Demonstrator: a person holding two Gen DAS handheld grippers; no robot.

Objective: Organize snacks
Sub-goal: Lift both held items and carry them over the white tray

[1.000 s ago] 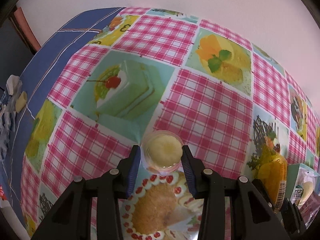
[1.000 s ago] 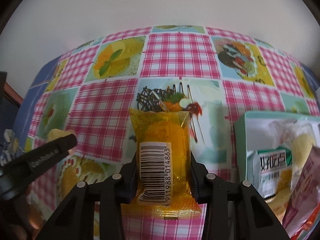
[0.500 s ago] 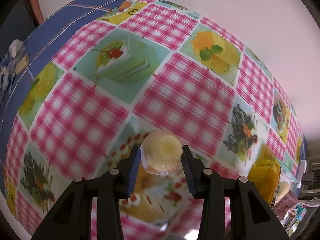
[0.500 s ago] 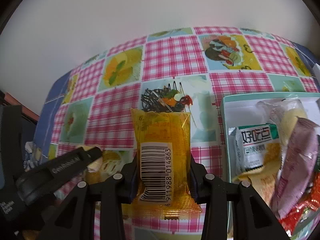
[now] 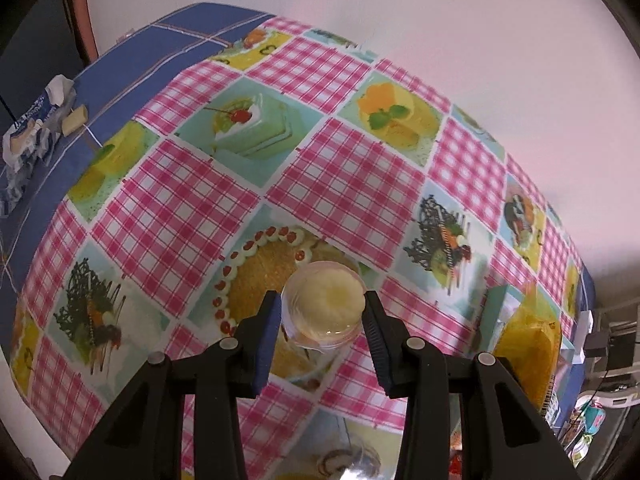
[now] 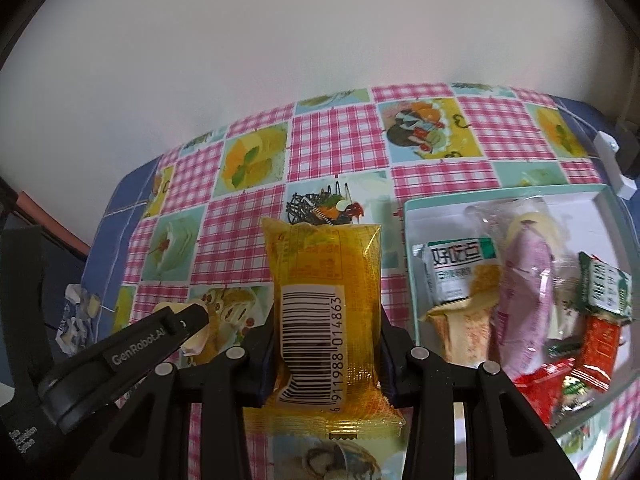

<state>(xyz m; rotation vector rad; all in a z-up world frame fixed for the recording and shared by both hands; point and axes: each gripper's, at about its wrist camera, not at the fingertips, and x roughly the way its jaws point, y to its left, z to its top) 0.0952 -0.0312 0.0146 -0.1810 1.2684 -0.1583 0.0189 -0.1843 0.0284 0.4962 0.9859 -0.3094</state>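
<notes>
My left gripper [image 5: 323, 312] is shut on a small clear jelly cup [image 5: 325, 304] with pale yellow filling, held above the checked tablecloth [image 5: 192, 208]. In the right wrist view my right gripper [image 6: 326, 344] is shut on a yellow snack packet [image 6: 323, 280] with a barcode label, lifted off the table. That packet [image 5: 524, 348] also shows at the right edge of the left wrist view. The left gripper [image 6: 176, 332] appears at lower left of the right wrist view, its cup mostly hidden. A pale green tray [image 6: 448, 202] to the right holds several wrapped snacks.
A crumpled blue-and-white wrapper [image 5: 32, 132] lies on the blue cloth at the table's left end. A white wall runs behind the table. A white plug block [image 6: 612, 164] sits at the far right corner. A glass [image 6: 340, 460] shows below the packet.
Both grippers have risen with their loads; the table looks farther away in both views. The tray and its snacks have come further into the right wrist view. Neither grip has altered.
</notes>
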